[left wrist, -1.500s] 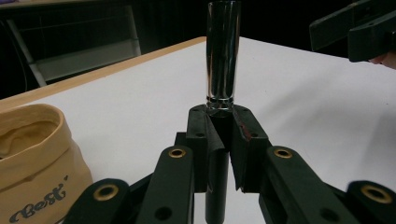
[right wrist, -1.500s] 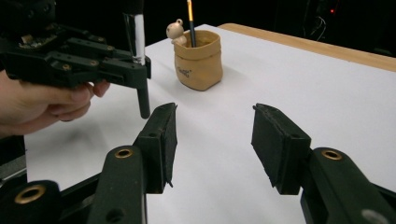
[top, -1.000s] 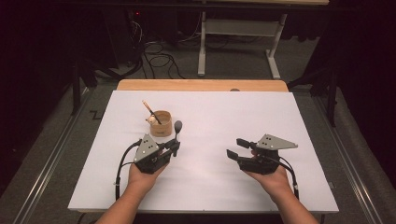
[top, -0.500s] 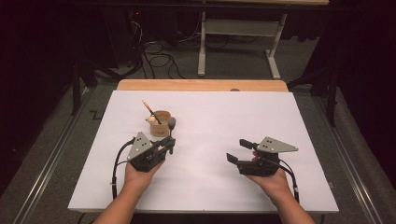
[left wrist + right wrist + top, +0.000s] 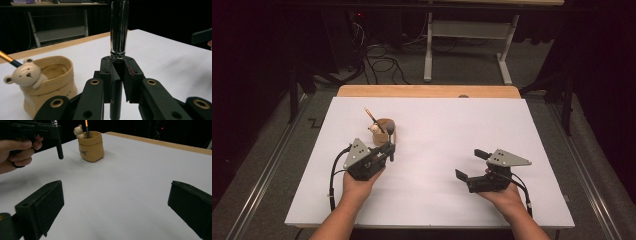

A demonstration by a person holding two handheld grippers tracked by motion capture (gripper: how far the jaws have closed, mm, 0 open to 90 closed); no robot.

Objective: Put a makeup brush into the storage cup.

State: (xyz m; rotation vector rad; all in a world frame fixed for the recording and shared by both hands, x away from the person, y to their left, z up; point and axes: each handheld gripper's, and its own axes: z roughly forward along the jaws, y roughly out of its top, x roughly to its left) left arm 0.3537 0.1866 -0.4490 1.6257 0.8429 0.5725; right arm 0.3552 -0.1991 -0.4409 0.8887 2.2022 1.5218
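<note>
Right claw (image 5: 471,166) widened; left claw (image 5: 388,150) grips glossy cylindrical brush (image 5: 119,30).

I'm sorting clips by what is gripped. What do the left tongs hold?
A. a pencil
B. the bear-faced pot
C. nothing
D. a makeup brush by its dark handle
D: the left tongs are clamped on the brush handle, beside the bear-faced pot, which stands untouched.

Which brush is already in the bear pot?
The orange-handled brush leans inside the bear pot. The other, a black-handled brush, is clamped upright in the left gripper, outside the pot.
</note>
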